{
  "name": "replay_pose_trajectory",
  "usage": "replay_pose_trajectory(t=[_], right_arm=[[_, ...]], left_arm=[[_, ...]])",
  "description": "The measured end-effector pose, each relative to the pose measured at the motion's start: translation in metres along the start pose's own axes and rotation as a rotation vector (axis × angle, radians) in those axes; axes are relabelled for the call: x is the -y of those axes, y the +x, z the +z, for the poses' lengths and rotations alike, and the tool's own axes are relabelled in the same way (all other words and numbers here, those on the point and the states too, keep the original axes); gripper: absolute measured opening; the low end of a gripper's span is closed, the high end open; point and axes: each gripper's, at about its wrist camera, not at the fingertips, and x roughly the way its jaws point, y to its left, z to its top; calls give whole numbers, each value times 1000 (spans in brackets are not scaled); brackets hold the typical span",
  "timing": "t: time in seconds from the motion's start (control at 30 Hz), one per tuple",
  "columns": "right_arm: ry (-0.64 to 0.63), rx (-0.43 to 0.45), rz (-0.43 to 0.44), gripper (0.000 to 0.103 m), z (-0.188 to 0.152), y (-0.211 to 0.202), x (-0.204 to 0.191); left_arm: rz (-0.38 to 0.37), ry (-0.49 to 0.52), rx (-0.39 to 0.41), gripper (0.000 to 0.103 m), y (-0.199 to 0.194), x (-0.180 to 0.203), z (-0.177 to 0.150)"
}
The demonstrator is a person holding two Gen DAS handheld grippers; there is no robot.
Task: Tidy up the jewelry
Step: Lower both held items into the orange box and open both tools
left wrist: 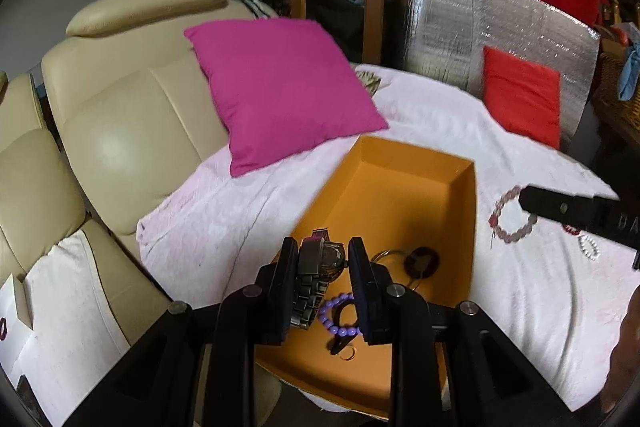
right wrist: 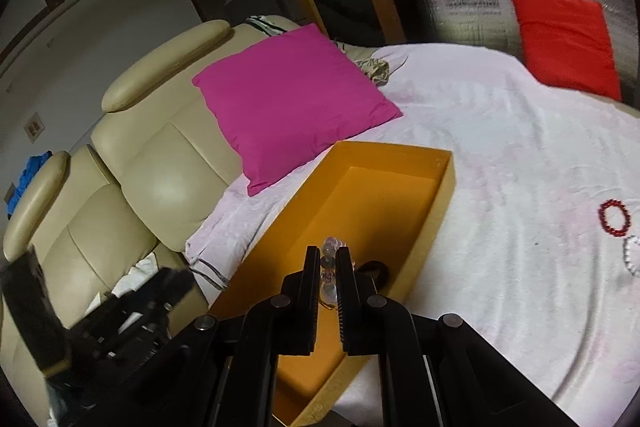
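My left gripper (left wrist: 323, 247) is shut on a grey metal watch (left wrist: 316, 267) and holds it over the near end of the open orange box (left wrist: 412, 183). On the box floor lie a purple bead bracelet (left wrist: 340, 323), a small gold ring (left wrist: 347, 351) and a dark round piece on a wire loop (left wrist: 420, 261). My right gripper (right wrist: 327, 253) is shut on a pale pink bead bracelet (right wrist: 329, 259) over the same box (right wrist: 392, 151). In the left wrist view, that bracelet (left wrist: 514, 215) hangs at the right gripper's tip (left wrist: 528, 197).
A red bead bracelet (right wrist: 614, 218) and a white pearl bracelet (right wrist: 632, 255) lie on the white cloth (right wrist: 500, 147) right of the box. A magenta cushion (left wrist: 280, 83) leans on the beige sofa (left wrist: 120, 107) behind it. A red cushion (left wrist: 524, 95) stands against a silver foil panel.
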Motion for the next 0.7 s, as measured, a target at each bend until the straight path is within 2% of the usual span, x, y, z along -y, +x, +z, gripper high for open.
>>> replay_pose_trajectory(t=[0.37, 0.7], right_arm=[[10, -86, -14, 9, 19, 72, 11], [-23, -189, -8, 9, 36, 149, 1]], left_arm=[[35, 31, -97, 27, 52, 3, 0], [63, 69, -137, 27, 86, 8, 5]])
